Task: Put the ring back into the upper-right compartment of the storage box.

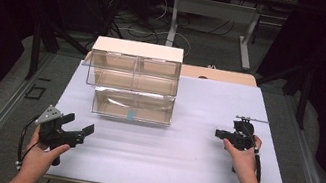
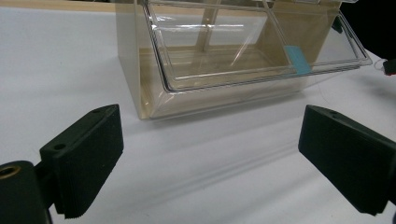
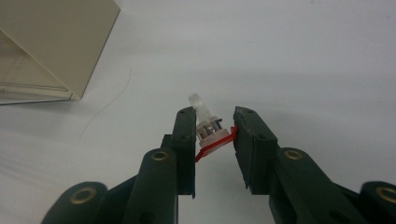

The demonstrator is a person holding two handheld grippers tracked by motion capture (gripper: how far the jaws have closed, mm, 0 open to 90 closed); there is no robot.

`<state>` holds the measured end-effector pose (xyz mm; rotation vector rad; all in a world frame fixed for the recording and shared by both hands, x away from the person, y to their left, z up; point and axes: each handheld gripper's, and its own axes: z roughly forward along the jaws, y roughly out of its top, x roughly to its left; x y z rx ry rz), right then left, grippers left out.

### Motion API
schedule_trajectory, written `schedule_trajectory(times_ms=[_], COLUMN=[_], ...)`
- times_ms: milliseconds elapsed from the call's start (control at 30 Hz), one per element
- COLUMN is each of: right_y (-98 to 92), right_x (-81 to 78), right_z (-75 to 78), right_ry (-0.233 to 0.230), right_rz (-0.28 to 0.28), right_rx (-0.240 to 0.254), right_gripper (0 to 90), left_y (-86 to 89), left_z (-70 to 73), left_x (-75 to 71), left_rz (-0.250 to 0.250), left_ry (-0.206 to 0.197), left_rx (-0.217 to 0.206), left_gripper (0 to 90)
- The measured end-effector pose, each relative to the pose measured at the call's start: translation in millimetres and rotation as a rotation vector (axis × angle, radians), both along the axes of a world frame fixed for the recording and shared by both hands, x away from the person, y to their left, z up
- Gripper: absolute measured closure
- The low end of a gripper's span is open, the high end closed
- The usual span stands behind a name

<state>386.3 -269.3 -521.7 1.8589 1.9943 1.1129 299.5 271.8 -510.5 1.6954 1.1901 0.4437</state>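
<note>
While right gripper (image 3: 214,135) clamps small clear-and-red plastic part (image 3: 211,130) above white table (image 1: 198,108), left gripper (image 2: 210,158) gapes wide before clear plastic drawer cabinet (image 1: 133,79). Advice: keep squeeze steady, approach pulled-out lower drawer (image 2: 252,51) level.

No legible text, brand, number or sign appears in any view. The only label-like mark is a small blue tag (image 2: 297,59) on the front rim of the lower clear drawer (image 2: 243,79) of the drawer unit (image 1: 133,79), at 12 o'clock on the desk (image 1: 191,147). Its face is blank at this resolution; no characters can be resolved.
</note>
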Motion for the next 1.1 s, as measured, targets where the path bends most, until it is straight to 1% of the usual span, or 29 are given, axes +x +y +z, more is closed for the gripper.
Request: schedule_trajectory(times_ms=[33, 100, 200, 233, 333, 400, 433, 467, 533, 567, 633, 733, 800, 833, 867, 933, 1000, 1033, 1067, 1100], right_y=[0.2, -0.2, 0.5, 0.4, 1.8, 2.0, 3.8, 3.8, 5.5, 5.5, 6.5, 6.4, 6.9, 7.2, 7.2, 7.7, 8.1, 7.5, 7.4, 7.4], right_x=[-0.6, -0.8, -3.1, -4.1, -7.1, -8.1, -10.1, -10.1, -14.6, -15.4, -16.9, -20.8, -22.8, -23.6, -23.6, -26.7, -27.9, -29.2, -30.3, -31.9], right_z=[0.8, 1.5, 4.2, 5.3, 8.9, 10.4, 13.0, 13.0, 17.7, 18.5, 20.2, 24.3, 26.4, 26.8, 26.8, 30.2, 31.0, 32.1, 33.2, 34.3], right_ry=[-0.001, -0.027, -0.033, -0.032, -0.059, -0.059, -0.075, -0.075, -0.078, -0.091, -0.090, -0.088, -0.075, -0.080, -0.080, -0.072, -0.076, -0.073, -0.077, -0.077], right_rz=[0.000, 0.004, -0.006, -0.001, -0.008, -0.003, -0.012, -0.012, -0.009, -0.007, -0.014, -0.003, 0.004, 0.003, 0.003, 0.005, 0.001, 0.012, 0.008, 0.010], right_rx=[0.008, 0.008, 0.022, 0.034, 0.053, 0.061, 0.064, 0.064, 0.080, 0.078, 0.086, 0.101, 0.116, 0.113, 0.113, 0.129, 0.131, 0.133, 0.134, 0.141], right_gripper=[70.4, 70.3, 70.4, 70.3, 70.3, 70.4, 70.3, 70.3, 70.3, 70.3, 70.3, 70.2, 70.2, 70.2, 70.2, 70.2, 70.2, 70.2, 70.2, 70.2], left_y=[0.0, 0.1, 0.1, 0.1, -0.3, -0.5, -0.3, -0.3, -0.4, -0.5, -0.9, -1.8, -2.5, -3.3, -3.3, -4.6, -5.7, -6.2, -6.9, -8.5], left_z=[0.0, 0.2, 0.7, 0.9, 1.6, 1.8, 1.9, 2.0, 2.3, 2.5, 3.0, 4.0, 4.6, 5.5, 5.5, 6.2, 7.2, 7.7, 8.1, 8.4], left_x=[0.0, -0.1, -0.3, -0.4, -0.9, -1.0, -1.0, -1.1, -1.3, -1.6, -2.1, -2.8, -3.4, -4.2, -4.2, -5.3, -6.3, -6.7, -7.0, -7.7], left_rz=[0.000, 0.000, -0.003, -0.004, -0.008, -0.008, -0.010, -0.010, -0.012, -0.013, -0.016, -0.025, -0.031, -0.036, -0.036, -0.043, -0.050, -0.054, -0.057, -0.056], left_ry=[0.000, 0.000, -0.002, -0.003, -0.004, -0.006, -0.006, -0.007, -0.008, -0.009, -0.011, -0.015, -0.020, -0.023, -0.023, -0.027, -0.032, -0.034, -0.037, -0.033], left_rx=[-0.001, -0.002, -0.008, -0.010, -0.014, -0.017, -0.016, -0.017, -0.019, -0.020, -0.022, -0.019, -0.012, -0.002, -0.002, -0.008, -0.004, -0.003, -0.002, -0.019], left_gripper=[6.6, 6.6, 6.7, 6.7, 7.1, 7.1, 7.3, 7.3, 7.5, 7.5, 7.6, 7.6, 7.9, 8.1, 8.3, 8.4, 8.4, 8.4, 8.4, 8.4])
